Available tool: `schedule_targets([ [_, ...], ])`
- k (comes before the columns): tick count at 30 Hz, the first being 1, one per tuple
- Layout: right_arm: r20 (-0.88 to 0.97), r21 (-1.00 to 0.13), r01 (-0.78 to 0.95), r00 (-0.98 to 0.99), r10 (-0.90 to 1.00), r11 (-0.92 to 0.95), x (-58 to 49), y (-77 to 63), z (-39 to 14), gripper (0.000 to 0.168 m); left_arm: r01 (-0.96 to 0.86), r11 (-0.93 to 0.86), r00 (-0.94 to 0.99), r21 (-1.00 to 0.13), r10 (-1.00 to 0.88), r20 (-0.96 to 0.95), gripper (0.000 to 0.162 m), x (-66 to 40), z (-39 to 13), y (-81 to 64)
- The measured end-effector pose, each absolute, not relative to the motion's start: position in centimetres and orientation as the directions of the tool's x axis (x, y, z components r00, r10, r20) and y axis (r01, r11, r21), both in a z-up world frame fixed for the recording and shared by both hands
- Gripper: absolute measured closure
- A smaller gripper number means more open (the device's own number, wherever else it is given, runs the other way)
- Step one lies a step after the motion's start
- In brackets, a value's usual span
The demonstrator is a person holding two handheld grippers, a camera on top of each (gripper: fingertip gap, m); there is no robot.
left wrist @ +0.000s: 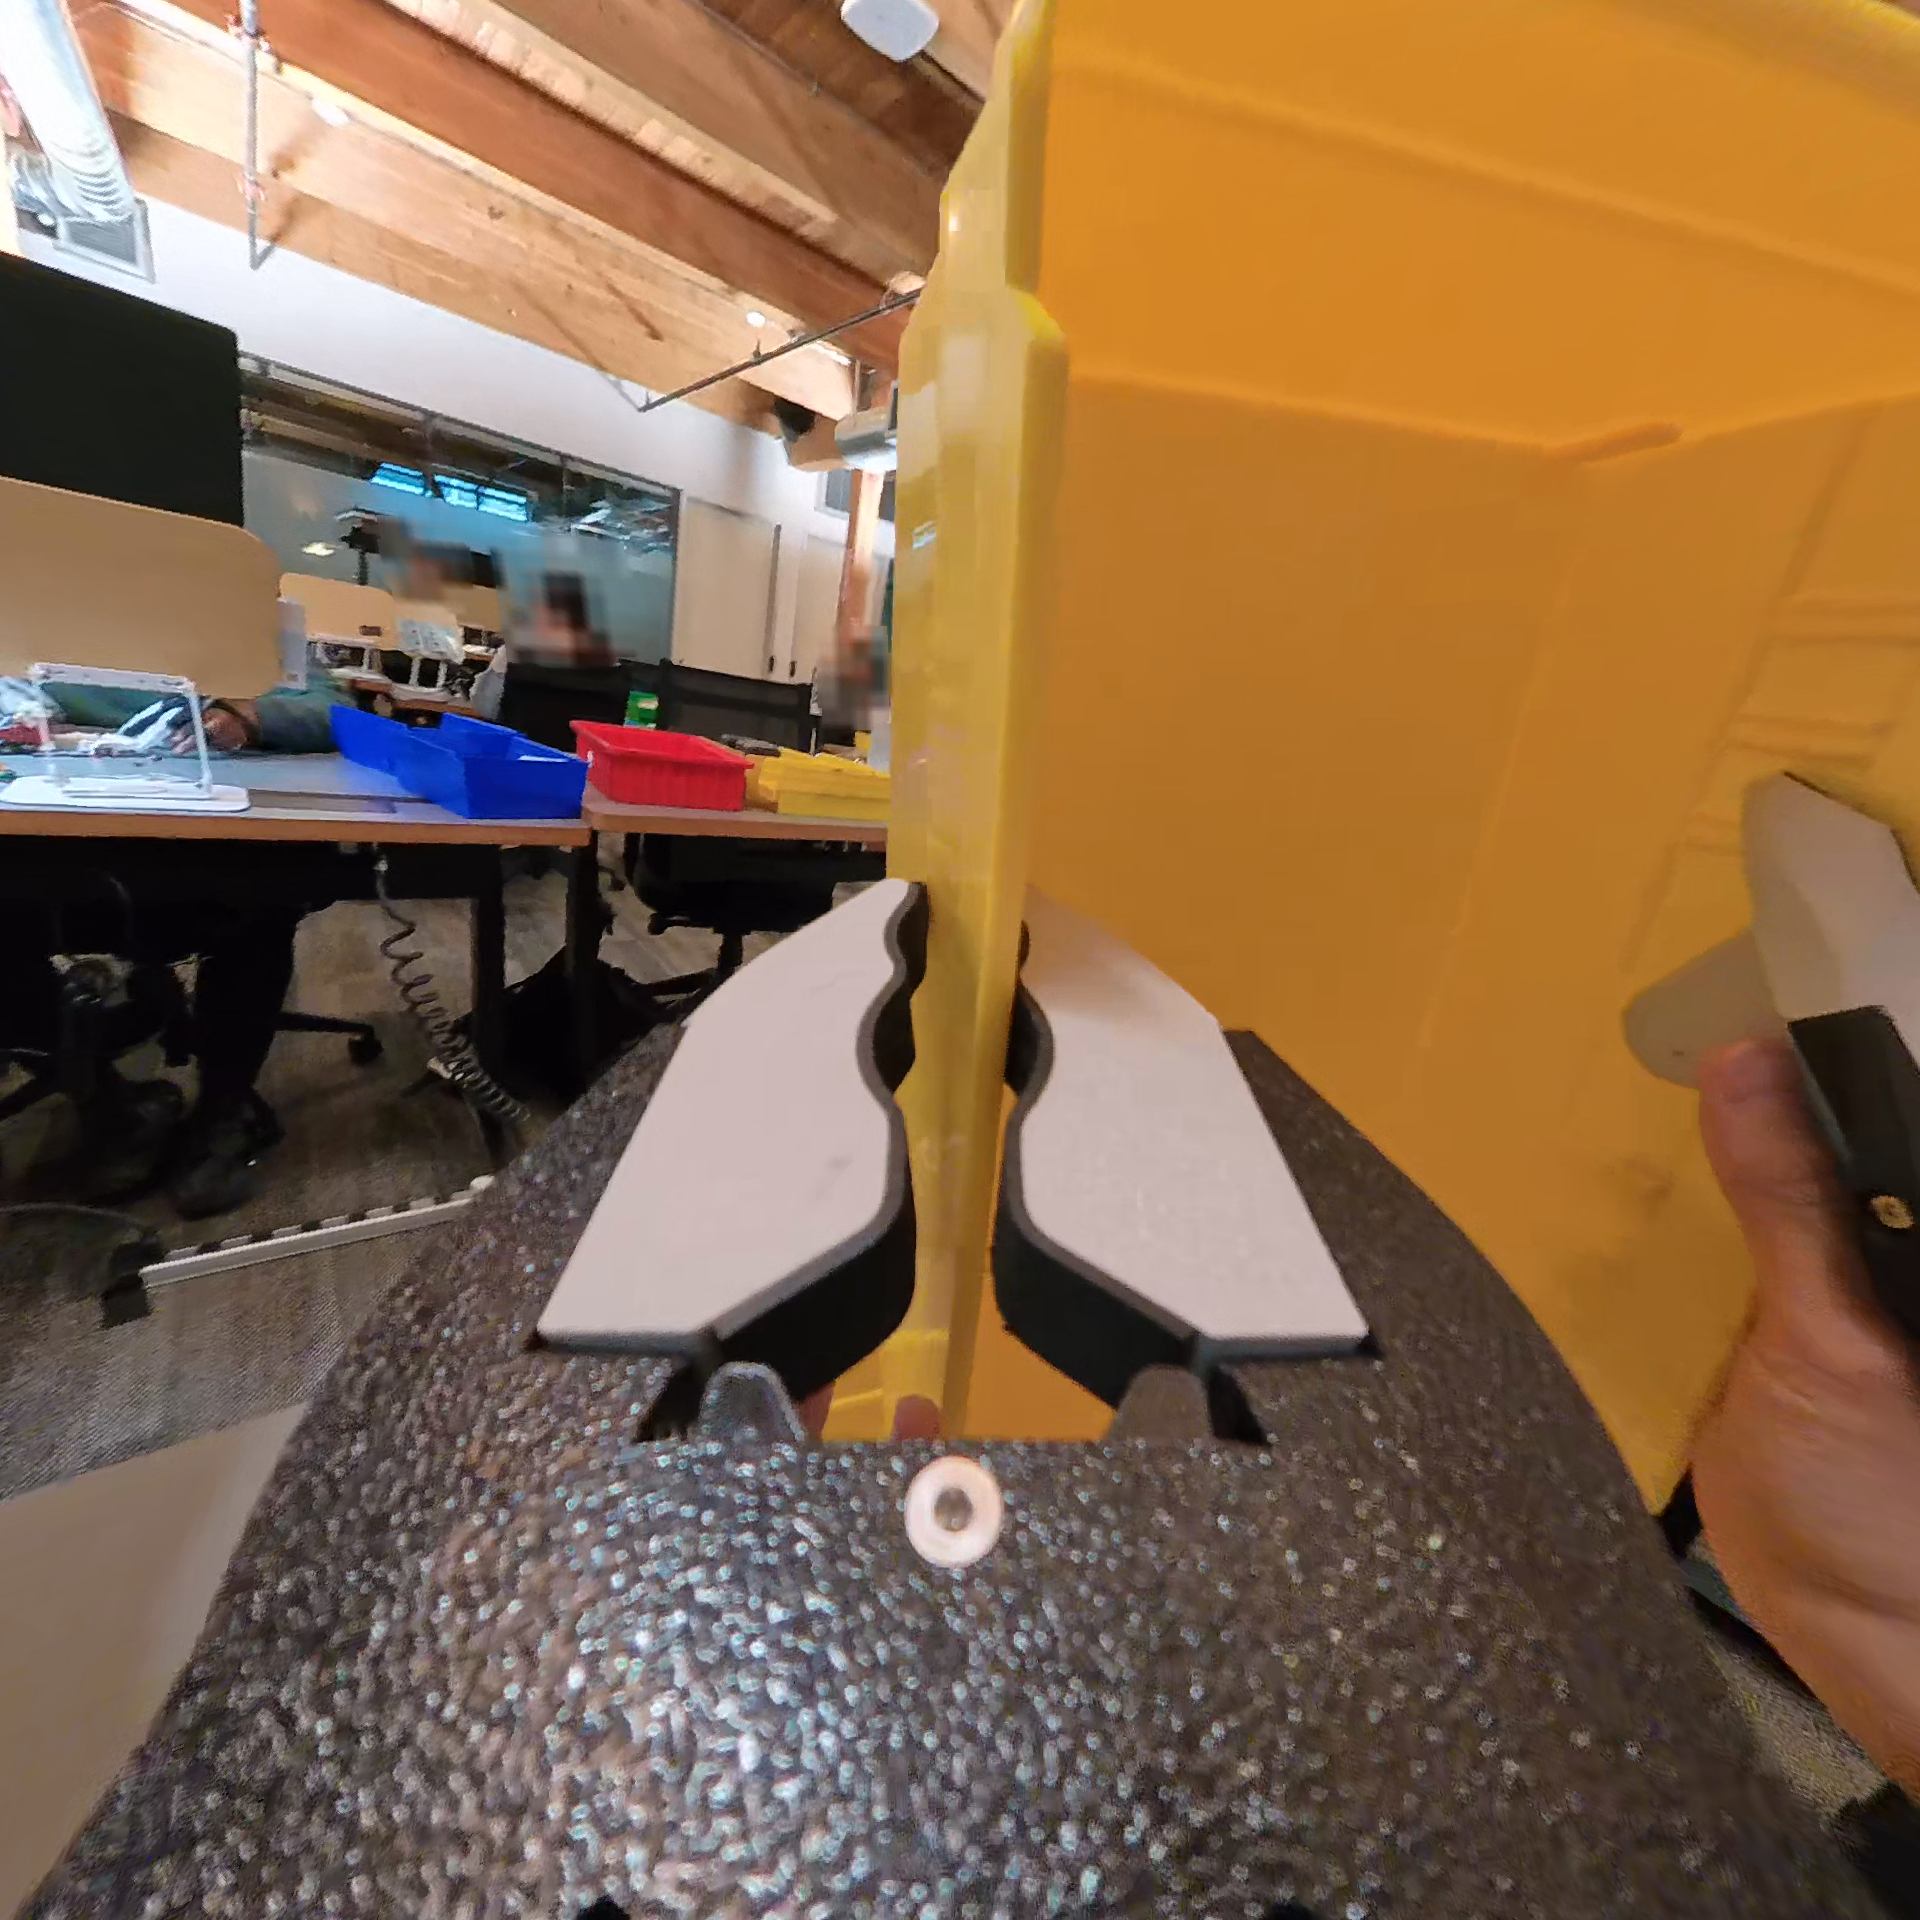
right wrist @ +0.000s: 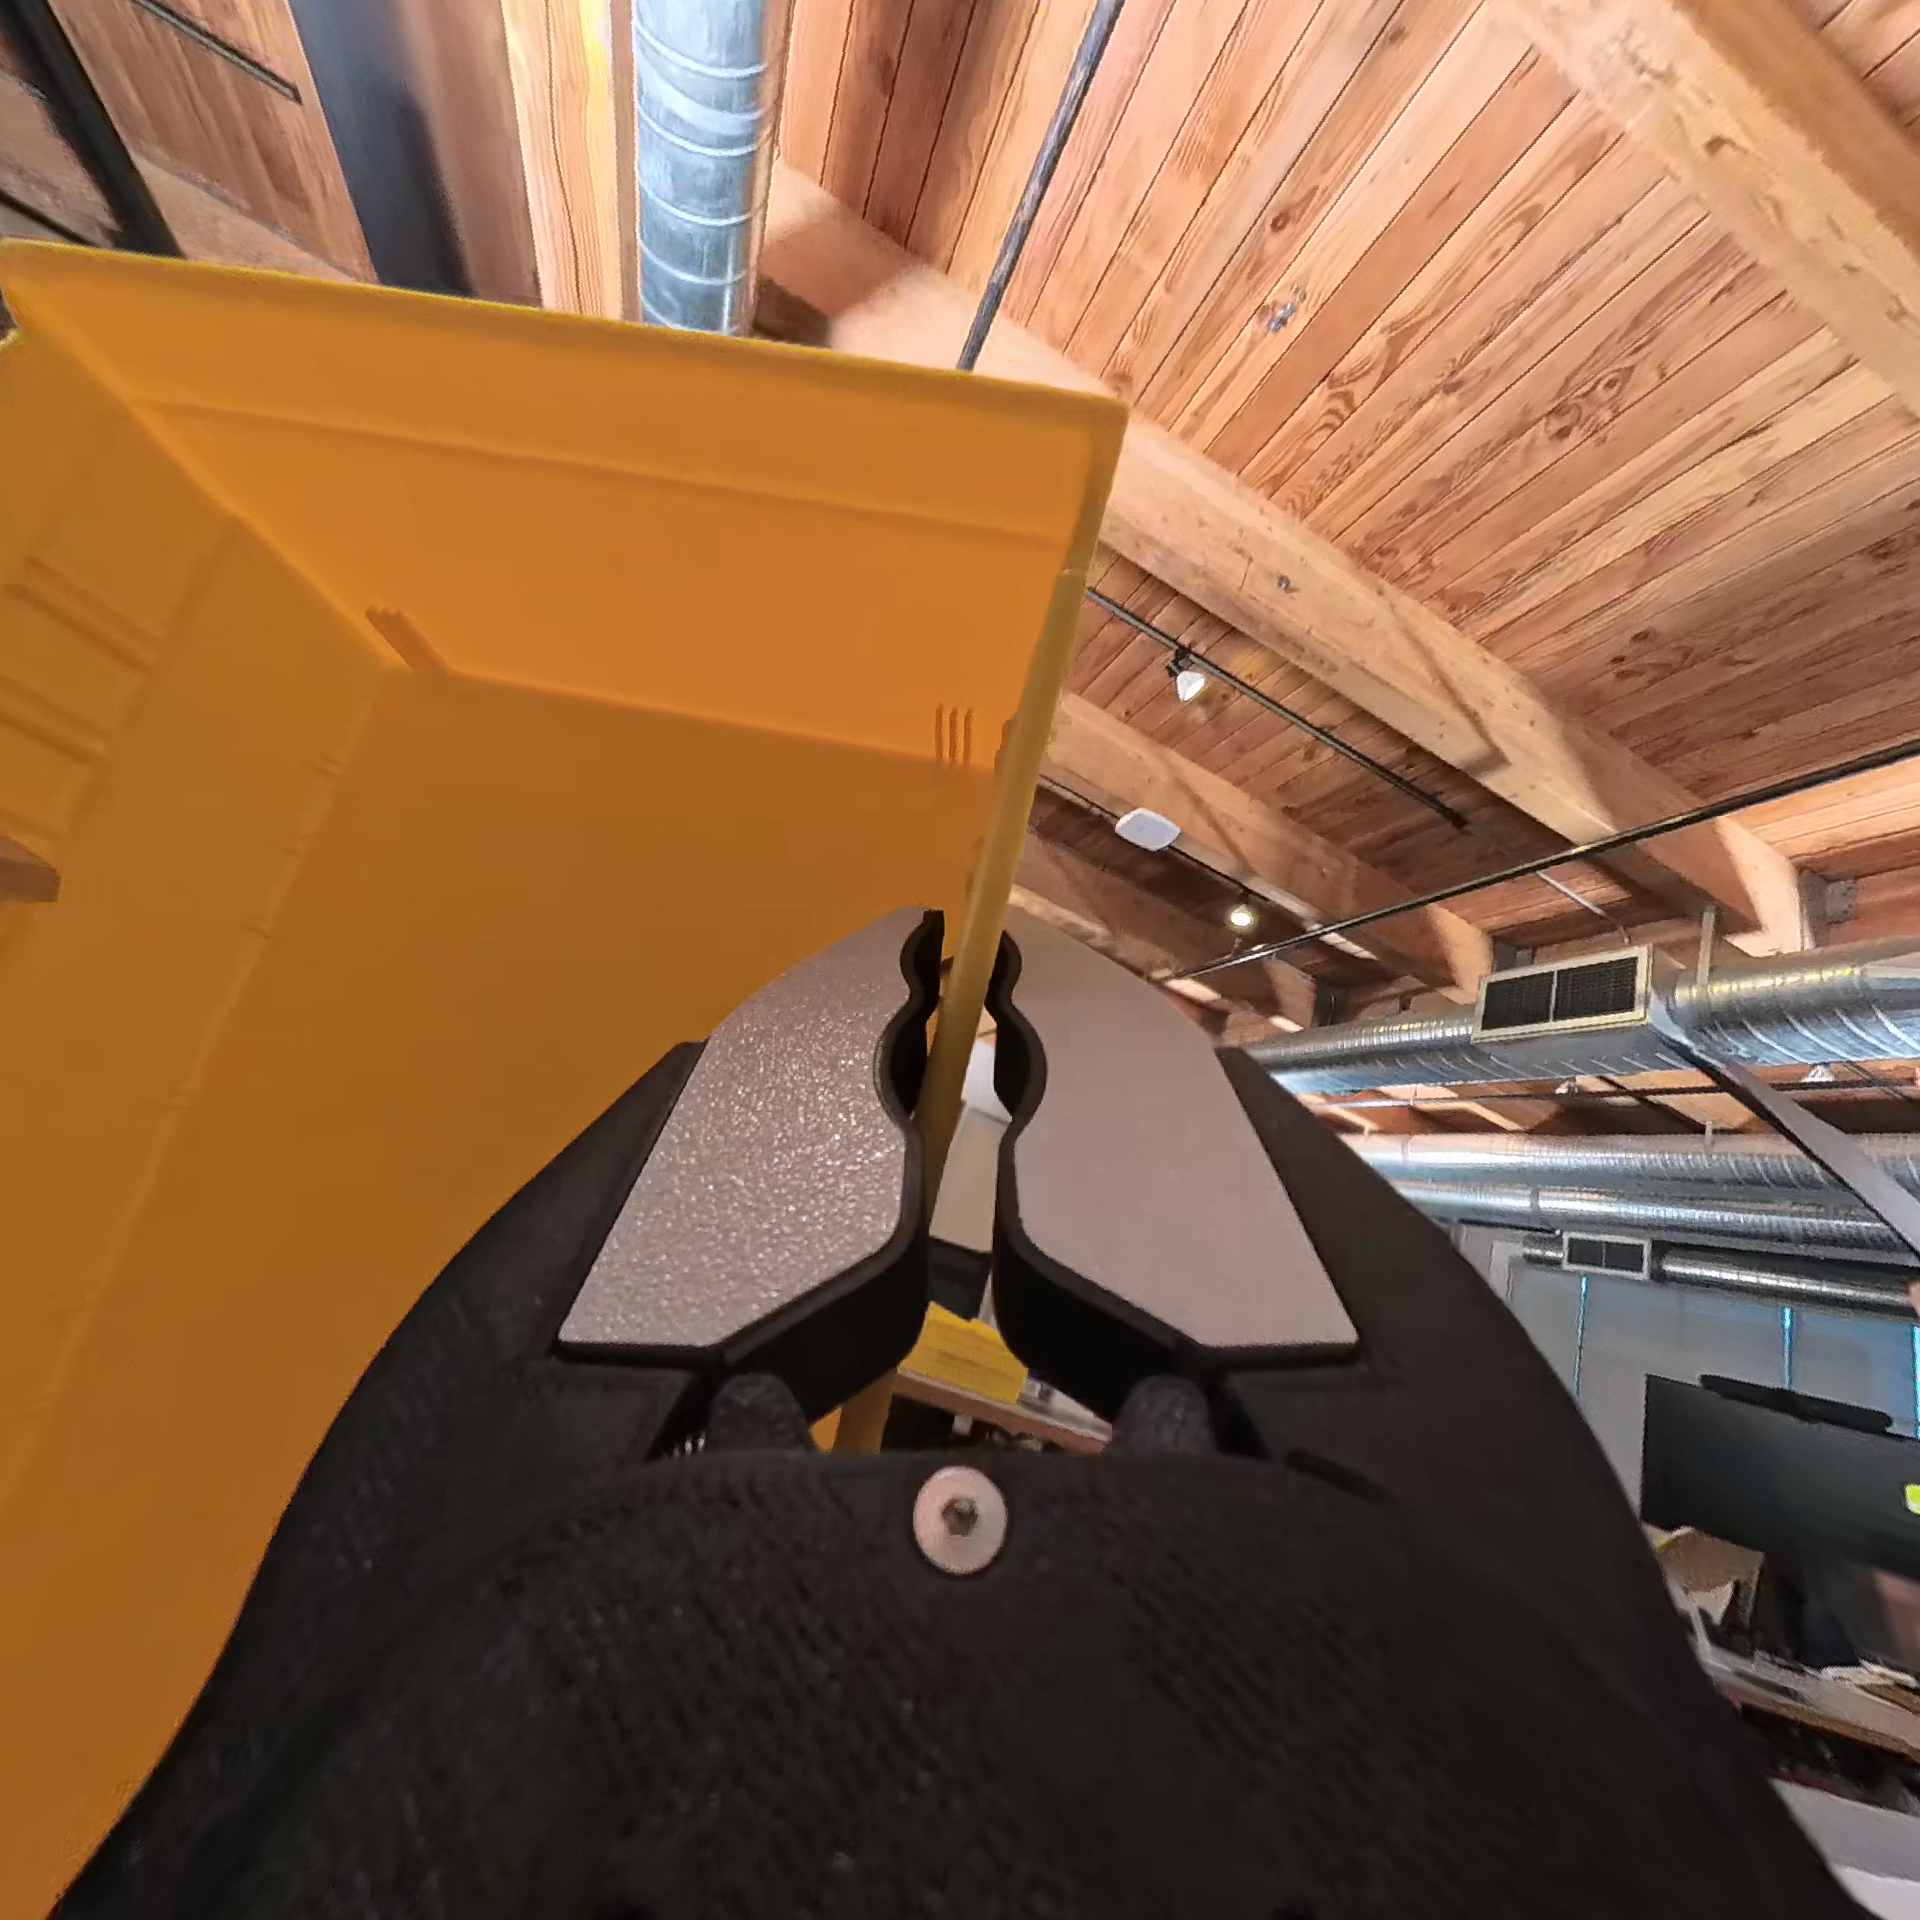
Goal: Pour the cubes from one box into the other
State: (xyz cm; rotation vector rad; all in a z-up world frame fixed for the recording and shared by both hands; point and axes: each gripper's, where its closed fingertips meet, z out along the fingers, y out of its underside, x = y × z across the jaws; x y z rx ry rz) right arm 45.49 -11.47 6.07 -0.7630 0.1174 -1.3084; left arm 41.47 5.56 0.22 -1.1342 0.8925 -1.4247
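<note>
A yellow box [left wrist: 1351,675] is held up in the air and tipped steeply, its hollow inside facing both cameras. No cubes show inside it. My left gripper [left wrist: 971,914] is shut on the box's left side wall. My right gripper [right wrist: 961,940] is shut on the opposite side wall of the same box [right wrist: 520,831]. The right gripper also shows at the right edge of the left wrist view [left wrist: 1829,914], with a hand [left wrist: 1808,1403] holding it. The other box and the cubes are out of view.
Behind, desks hold blue bins [left wrist: 468,764], a red bin [left wrist: 665,764] and yellow bins [left wrist: 821,784]. Office chairs and a coiled cable [left wrist: 436,1008] stand on the carpet below. Overhead are wooden beams [right wrist: 1455,416] and metal ducts [right wrist: 1558,1023].
</note>
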Motion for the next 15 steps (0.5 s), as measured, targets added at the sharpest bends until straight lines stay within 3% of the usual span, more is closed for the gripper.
schedule_targets([
  [9, 0.372, -0.677, 0.735, 0.311, -0.875, -0.027, 41.9, -9.1, 7.4, 0.161, 0.204, -0.135, 0.128, -0.97, -0.978, 0.163, 0.156, 37.7, 1.1, 8.1],
  [15, 0.346, -0.803, 0.591, 0.348, -0.871, -0.082, 36.2, -6.0, 6.7, 0.161, 0.036, -0.09, 0.147, -0.995, -0.985, 0.094, 0.159, 32.6, 0.6, 11.4],
])
